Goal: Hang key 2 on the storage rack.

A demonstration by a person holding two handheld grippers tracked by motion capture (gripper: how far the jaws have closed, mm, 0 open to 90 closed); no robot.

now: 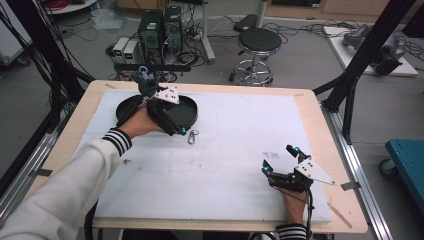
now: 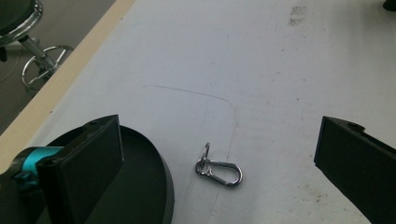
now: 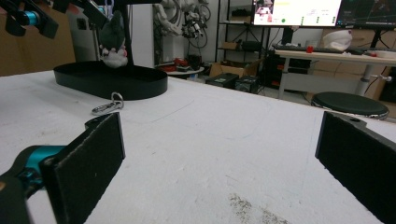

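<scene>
A black oval tray (image 1: pixel 189 116) lies at the far left of the white mat (image 1: pixel 225 170). Just off its near right rim, a silver carabiner clip (image 1: pixel 192 136) with a small ring rests flat on the mat. My left gripper (image 1: pixel 176 129) hangs open over the tray's rim. In the left gripper view, the clip (image 2: pixel 219 169) lies between and below the wide-apart jaws of the left gripper (image 2: pixel 219 133), with the tray (image 2: pixel 140 186) under the left jaw. My right gripper (image 1: pixel 279 159) rests open at the near right, holding nothing. From the right gripper (image 3: pixel 222 135), the clip (image 3: pixel 107 106) and tray (image 3: pixel 112 81) show far off.
A small grey and white plush-like thing (image 3: pixel 114 44) stands at the tray's far side. Beyond the table's far edge are a black stool (image 1: pixel 257 42) and computer towers (image 1: pixel 160 27). Black frame posts (image 1: pixel 360 65) flank the table.
</scene>
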